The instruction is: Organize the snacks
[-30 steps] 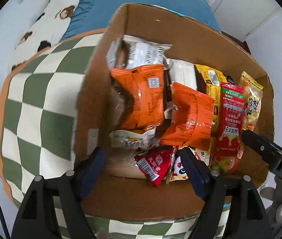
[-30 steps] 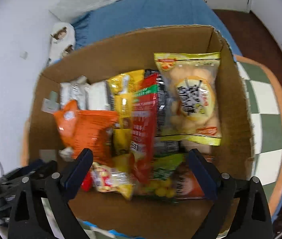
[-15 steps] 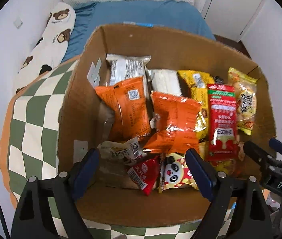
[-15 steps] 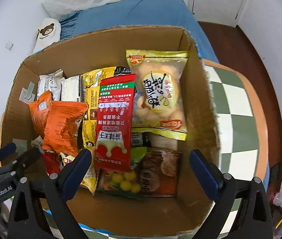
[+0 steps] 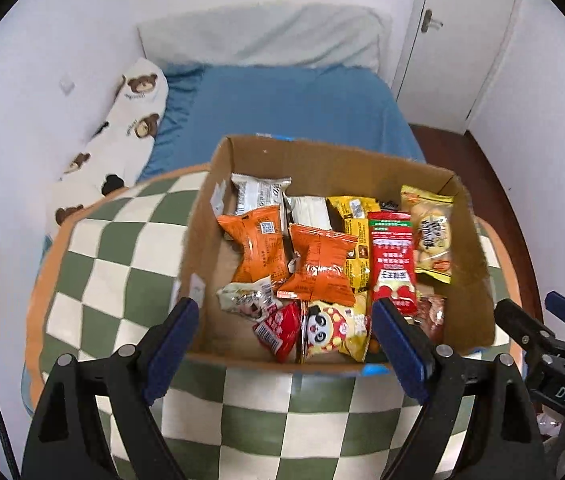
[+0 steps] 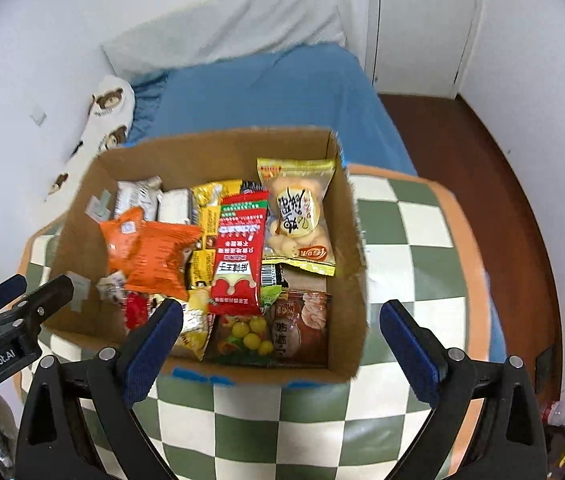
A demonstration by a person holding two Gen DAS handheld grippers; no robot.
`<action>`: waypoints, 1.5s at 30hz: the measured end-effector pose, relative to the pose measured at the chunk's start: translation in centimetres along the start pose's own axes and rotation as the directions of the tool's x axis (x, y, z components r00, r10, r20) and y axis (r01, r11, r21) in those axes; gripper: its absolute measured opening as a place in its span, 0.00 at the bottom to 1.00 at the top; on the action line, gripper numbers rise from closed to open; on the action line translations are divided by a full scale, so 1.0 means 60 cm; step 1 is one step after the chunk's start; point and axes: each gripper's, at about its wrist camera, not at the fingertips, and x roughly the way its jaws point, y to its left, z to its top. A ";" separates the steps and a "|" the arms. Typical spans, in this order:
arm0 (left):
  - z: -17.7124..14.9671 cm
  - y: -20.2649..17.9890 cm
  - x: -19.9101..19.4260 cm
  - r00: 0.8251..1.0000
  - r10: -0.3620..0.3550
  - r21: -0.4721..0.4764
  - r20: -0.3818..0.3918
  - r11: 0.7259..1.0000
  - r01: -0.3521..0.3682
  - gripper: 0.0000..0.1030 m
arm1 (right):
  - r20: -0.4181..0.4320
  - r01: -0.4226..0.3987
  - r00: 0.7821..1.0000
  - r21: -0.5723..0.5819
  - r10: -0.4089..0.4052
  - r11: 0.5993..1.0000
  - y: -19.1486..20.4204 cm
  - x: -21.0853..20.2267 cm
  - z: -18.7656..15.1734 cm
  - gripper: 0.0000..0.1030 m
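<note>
A cardboard box (image 5: 202, 248) (image 6: 352, 248) sits on a green-and-cream checkered cushion (image 5: 122, 248) (image 6: 422, 232). It holds several snack packs: two orange bags (image 5: 316, 266) (image 6: 150, 252), a tall red pack (image 5: 392, 264) (image 6: 238, 256), a yellow puffed-snack bag (image 5: 430, 236) (image 6: 298, 220), a panda pack (image 5: 332, 330) and silver packs (image 5: 260, 194). My left gripper (image 5: 286, 344) is open and empty, held back above the box's near edge. My right gripper (image 6: 280, 340) is open and empty, also held back from the box. Each gripper shows at the edge of the other's view.
The cushion lies on a bed with a blue sheet (image 5: 282, 108) (image 6: 266, 92). A bear-print pillow (image 5: 122, 120) lies along the left wall and a grey pillow (image 5: 262, 36) at the head. A white door (image 5: 458, 40) and brown floor (image 6: 522, 200) are to the right.
Both grippers have pulled up and back from the box. The box now looks smaller and the whole bed shows. The snacks have stayed in place.
</note>
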 end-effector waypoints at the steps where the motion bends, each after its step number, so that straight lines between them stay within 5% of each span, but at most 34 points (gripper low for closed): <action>1: -0.008 0.001 -0.018 1.000 0.003 -0.003 0.012 1.000 -0.002 0.86 | 0.016 -0.001 1.000 -0.003 0.001 1.000 0.001 -0.015 -0.004 0.98; 21: -0.166 0.004 -0.299 0.973 0.043 0.025 0.225 0.998 -0.050 0.86 | 0.305 0.025 0.952 -0.062 -0.005 0.998 0.019 -0.363 -0.192 1.00; 24: -0.177 0.010 -0.318 0.971 0.040 0.006 0.237 0.999 -0.043 0.99 | 0.343 0.032 0.939 -0.078 -0.003 0.996 0.026 -0.401 -0.207 1.00; 32: -0.188 0.007 -0.344 0.955 0.056 0.004 0.290 0.998 -0.060 1.00 | 0.379 0.043 0.926 -0.100 -0.002 0.994 0.036 -0.441 -0.228 1.00; 45: -0.153 -0.014 -0.273 0.967 0.054 0.031 0.249 0.998 -0.063 1.00 | 0.343 0.043 0.939 -0.077 -0.014 0.996 0.029 -0.389 -0.193 1.00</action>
